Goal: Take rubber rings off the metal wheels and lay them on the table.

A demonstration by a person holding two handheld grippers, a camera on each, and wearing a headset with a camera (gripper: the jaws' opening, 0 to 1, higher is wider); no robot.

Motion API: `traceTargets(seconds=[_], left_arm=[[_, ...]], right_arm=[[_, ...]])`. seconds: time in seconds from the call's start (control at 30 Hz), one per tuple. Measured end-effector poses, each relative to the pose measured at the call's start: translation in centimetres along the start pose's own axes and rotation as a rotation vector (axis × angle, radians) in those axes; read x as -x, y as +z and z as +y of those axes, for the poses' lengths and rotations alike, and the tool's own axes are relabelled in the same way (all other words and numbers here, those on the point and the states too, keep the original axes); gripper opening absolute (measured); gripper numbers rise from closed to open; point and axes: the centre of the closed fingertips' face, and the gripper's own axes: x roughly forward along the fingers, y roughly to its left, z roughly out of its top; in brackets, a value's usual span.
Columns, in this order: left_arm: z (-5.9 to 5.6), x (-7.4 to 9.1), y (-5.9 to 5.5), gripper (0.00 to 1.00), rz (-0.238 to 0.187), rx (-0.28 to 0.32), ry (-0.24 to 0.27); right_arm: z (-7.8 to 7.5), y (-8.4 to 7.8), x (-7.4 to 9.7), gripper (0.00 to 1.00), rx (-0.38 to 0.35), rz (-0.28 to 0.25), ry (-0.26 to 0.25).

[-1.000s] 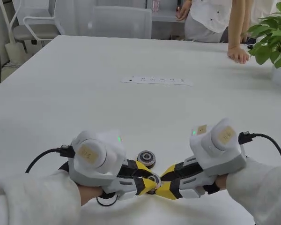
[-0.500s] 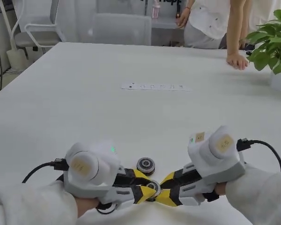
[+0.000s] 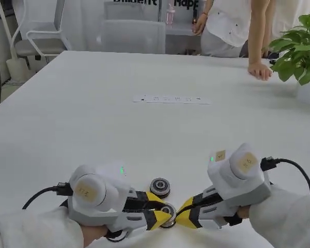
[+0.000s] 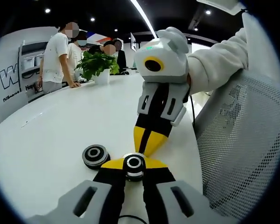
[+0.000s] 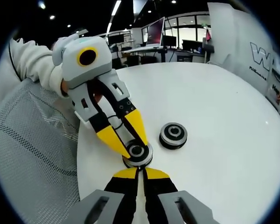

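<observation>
At the near edge of a white bench (image 3: 93,113), the left tool (image 3: 163,213) clamps a small metal wheel (image 4: 134,166) between its yellow-tipped jaws. The right tool (image 5: 140,173) meets that wheel from the opposite side, jaws pressed together and tips touching its rim. Whether they pinch anything there cannot be told.

A second wheel (image 3: 160,186), black-rimmed, lies flat on the bench just beyond the held one, apart from both tools. Far beyond the held wheel, mid-bench, sits a white power strip (image 3: 170,99). Farther still and to the right stand a potted plant (image 3: 297,46) and a bystander's hand (image 3: 260,71) resting on the bench edge.

Tan stickers on both tools are too small to read. Wall lettering (image 3: 186,3) behind the bench reads "Happ", cut off. The left gripper view catches a large "W" on the wall (image 4: 9,77).
</observation>
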Motion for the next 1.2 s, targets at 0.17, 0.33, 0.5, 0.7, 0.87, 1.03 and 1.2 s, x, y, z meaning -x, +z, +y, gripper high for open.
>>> traceTargets(seconds=[0.17, 0.33, 0.5, 0.7, 0.87, 1.03, 1.2], left_arm=[[0.0, 0.0, 0.0, 0.08, -0.002, -0.002, -0.001], [-0.1, 0.0, 0.0, 0.08, -0.002, -0.004, -0.005], [0.0, 0.1, 0.0, 0.07, -0.002, -0.003, -0.002], [0.2, 0.1, 0.0, 0.07, -0.001, 0.0, 0.004], [0.2, 0.2, -0.1, 0.07, -0.001, -0.002, 0.005], [0.2, 0.2, -0.1, 0.07, -0.002, -0.002, 0.005], [0.2, 0.2, -0.1, 0.07, -0.002, -0.003, 0.006]], right_arm=[[-0.2, -0.1, 0.0, 0.0, -0.056, 0.001, -0.007], [-0.5, -0.2, 0.1, 0.0, -0.194, -0.009, -0.001], [-1.1, 0.1, 0.6, 0.0, -0.358, -0.051, 0.001], [-1.5, 0.6, 0.9, 0.0, -0.445, -0.088, 0.007], [-2.2, 2.4, 1.9, 0.0, -0.568, -0.21, 0.03], [-3.2, 1.5, 2.3, 0.0, -0.549, -0.202, -0.028], [-1.4, -0.4, 0.9, 0.0, -0.31, -0.054, -0.009]])
